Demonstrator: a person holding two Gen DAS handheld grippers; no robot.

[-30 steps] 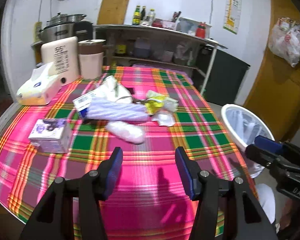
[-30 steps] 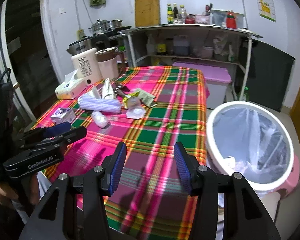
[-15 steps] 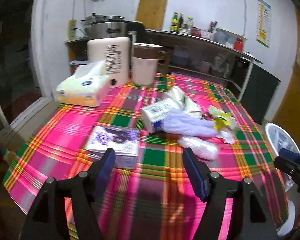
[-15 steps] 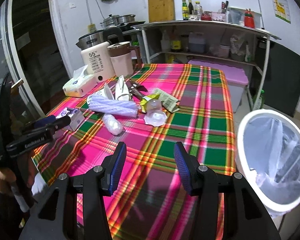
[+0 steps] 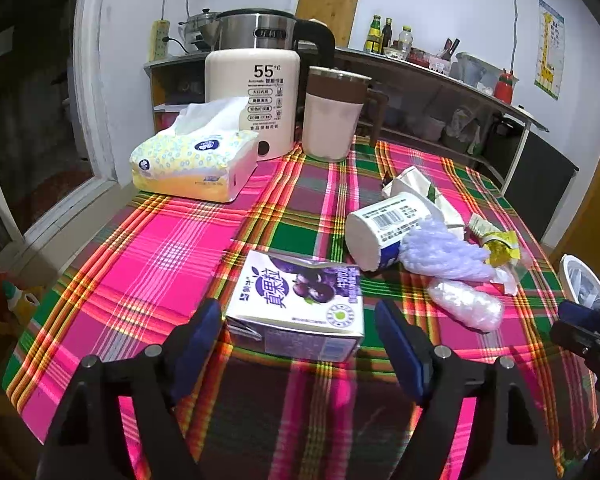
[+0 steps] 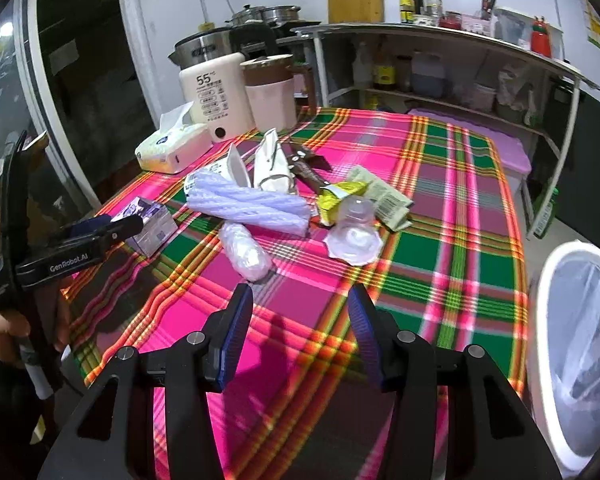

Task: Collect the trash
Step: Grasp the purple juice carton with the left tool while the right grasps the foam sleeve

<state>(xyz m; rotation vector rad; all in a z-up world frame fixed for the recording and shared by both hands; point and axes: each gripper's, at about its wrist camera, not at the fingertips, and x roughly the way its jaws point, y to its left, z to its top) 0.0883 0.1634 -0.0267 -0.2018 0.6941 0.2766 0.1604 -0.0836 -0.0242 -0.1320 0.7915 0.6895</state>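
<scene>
A purple milk carton [image 5: 300, 292] lies flat on the plaid tablecloth [image 5: 172, 256]. Its near end sits between the fingertips of my left gripper [image 5: 298, 322], whose jaws are opening wide with the pads clear of it. Right of the carton lies a heap of trash: a white barcoded cup [image 5: 384, 228], a lilac plastic bundle [image 6: 248, 204], a clear plastic roll [image 6: 246, 250], a yellow wrapper [image 6: 336, 196] and a clear lidded cup [image 6: 354, 236]. My right gripper [image 6: 300, 296] hovers open and empty over the cloth, short of the roll. A white lined bin [image 6: 580, 352] stands off the table's right side.
At the table's far left stand a tissue pack [image 5: 192, 164], a cream "55" water heater [image 5: 256, 100] and a pink lidded mug [image 5: 332, 120]. A shelf unit [image 6: 440, 76] with bottles and jars lines the back wall. The table edge runs just under both grippers.
The left gripper swung left and came up to the purple carton while its jaws spread wider. The right gripper moved in over the table, and the bin slid to the right edge of its view.
</scene>
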